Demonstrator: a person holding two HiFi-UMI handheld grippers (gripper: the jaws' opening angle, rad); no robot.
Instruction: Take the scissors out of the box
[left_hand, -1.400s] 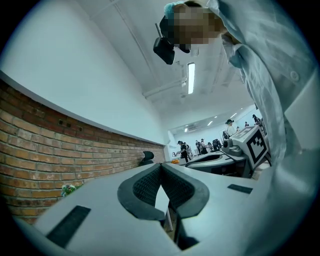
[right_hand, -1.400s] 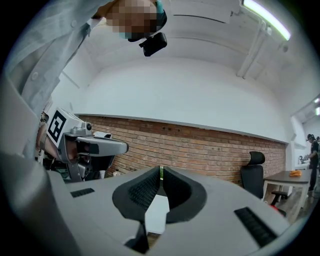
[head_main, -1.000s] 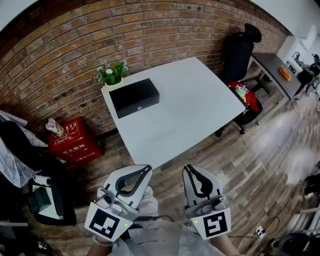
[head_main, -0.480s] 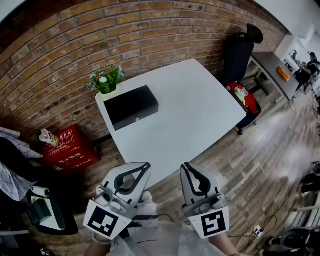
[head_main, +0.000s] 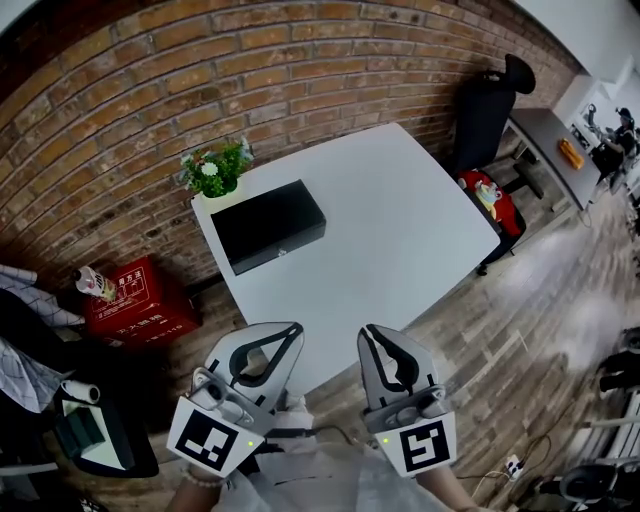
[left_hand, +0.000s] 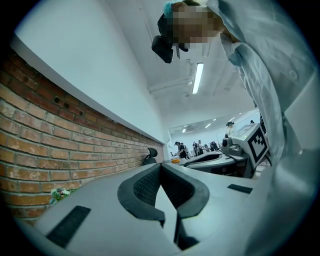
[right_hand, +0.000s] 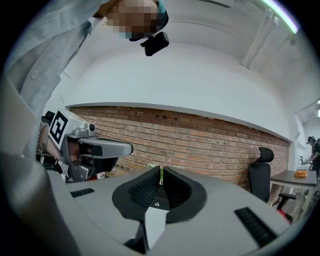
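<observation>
A closed black box (head_main: 268, 226) lies at the far left of a white table (head_main: 400, 230), its lid down, so no scissors show. Both grippers are held level, short of the table's near edge and well apart from the box. My left gripper (head_main: 295, 328) has its jaws together with nothing between them; the left gripper view shows the same closed tips (left_hand: 160, 165). My right gripper (head_main: 366, 330) is also shut and empty, with its tips (right_hand: 160, 169) pointing toward the brick wall.
A potted plant (head_main: 215, 168) stands at the table's back left corner by the brick wall. A red box (head_main: 140, 302) sits on the floor to the left. A black office chair (head_main: 490, 110) and a second desk (head_main: 555, 140) are at the right.
The table and box have drawn nearer in the head view as both grippers moved toward them. Both stayed shut.
</observation>
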